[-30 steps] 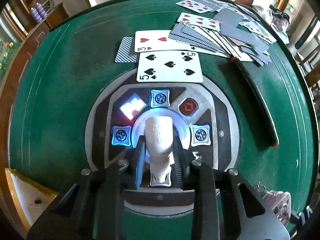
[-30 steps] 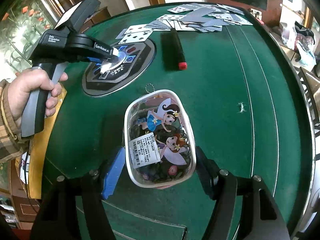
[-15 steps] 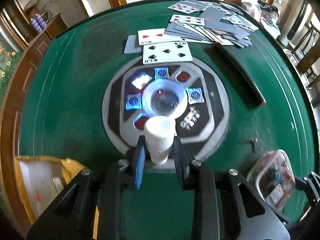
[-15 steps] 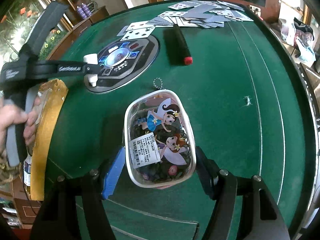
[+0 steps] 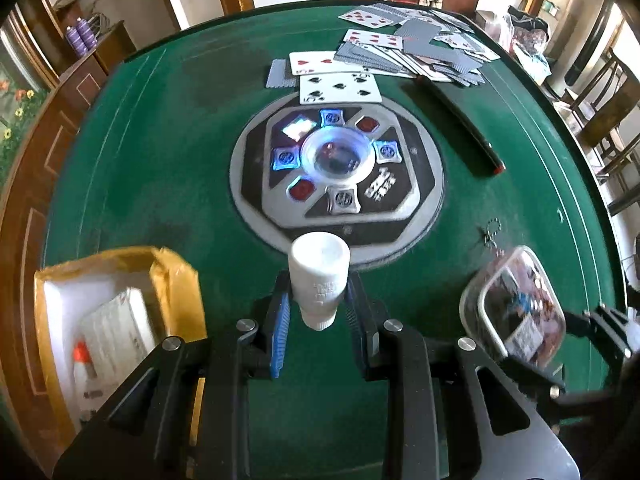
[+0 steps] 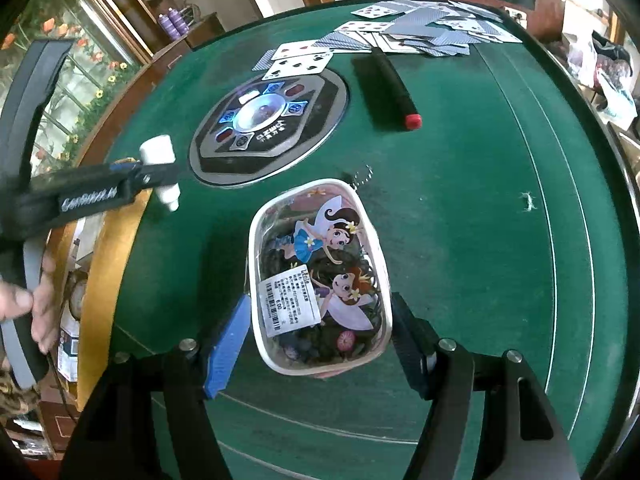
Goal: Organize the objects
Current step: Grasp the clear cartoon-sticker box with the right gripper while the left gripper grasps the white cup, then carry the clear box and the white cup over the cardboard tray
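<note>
Currently my left gripper (image 5: pixel 318 312) clamps the white bottle (image 5: pixel 319 280) at lower centre, over green felt; my right gripper (image 6: pixel 320 336) grips the cartoon-print pouch (image 6: pixel 320 276), lower centre.

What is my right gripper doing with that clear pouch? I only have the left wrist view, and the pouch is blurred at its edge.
Observer: The right gripper has its pads pressed on both long sides of the clear plastic pouch, which is printed with two cartoon fairies.
Operator: Anything on the felt near it?
Observer: A small white fleck lies on the green felt table, to the pouch's right and apart from it.
Operator: And my bottle, is it over the box?
Observer: Side on, the left gripper holds the white plastic bottle next to the yellow cardboard box's edge. I cannot tell whether it is over the opening.
</note>
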The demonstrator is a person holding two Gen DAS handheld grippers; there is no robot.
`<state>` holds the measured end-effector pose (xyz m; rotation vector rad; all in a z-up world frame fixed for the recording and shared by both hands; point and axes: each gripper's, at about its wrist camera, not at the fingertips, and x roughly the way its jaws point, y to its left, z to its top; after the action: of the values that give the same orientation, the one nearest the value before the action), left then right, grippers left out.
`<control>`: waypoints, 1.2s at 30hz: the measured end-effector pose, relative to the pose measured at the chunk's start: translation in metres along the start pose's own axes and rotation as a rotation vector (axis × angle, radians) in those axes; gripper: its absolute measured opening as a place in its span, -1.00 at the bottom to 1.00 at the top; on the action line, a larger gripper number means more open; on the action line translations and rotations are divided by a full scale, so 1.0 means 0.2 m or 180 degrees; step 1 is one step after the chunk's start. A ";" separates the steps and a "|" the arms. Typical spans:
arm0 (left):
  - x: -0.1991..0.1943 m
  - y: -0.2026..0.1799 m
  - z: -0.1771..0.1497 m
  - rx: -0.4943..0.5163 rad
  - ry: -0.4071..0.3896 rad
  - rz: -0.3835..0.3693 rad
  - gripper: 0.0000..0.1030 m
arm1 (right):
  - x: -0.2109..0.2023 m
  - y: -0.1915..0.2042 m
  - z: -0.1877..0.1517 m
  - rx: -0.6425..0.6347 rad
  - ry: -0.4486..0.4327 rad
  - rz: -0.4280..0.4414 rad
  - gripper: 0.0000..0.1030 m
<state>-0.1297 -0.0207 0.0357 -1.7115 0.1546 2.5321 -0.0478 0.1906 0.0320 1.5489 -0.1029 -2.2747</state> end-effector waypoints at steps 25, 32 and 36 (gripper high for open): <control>-0.08 0.12 -0.32 -0.0259 0.0346 -0.0674 -0.51 | 0.08 0.11 -0.02 -0.0152 -0.0069 -0.0261 0.35; -0.18 0.19 -0.32 -0.0331 0.0245 -0.0715 -0.51 | 0.08 0.12 -0.01 -0.0046 -0.0074 -0.0258 0.34; -0.22 0.25 -0.33 -0.0350 0.0240 -0.0673 -0.51 | 0.07 0.12 0.01 0.0114 -0.0071 -0.0147 0.33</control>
<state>-0.0588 -0.0802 0.0537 -1.7582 -0.1562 2.3652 -0.0474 0.1637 0.0270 1.5595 -0.1159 -2.3383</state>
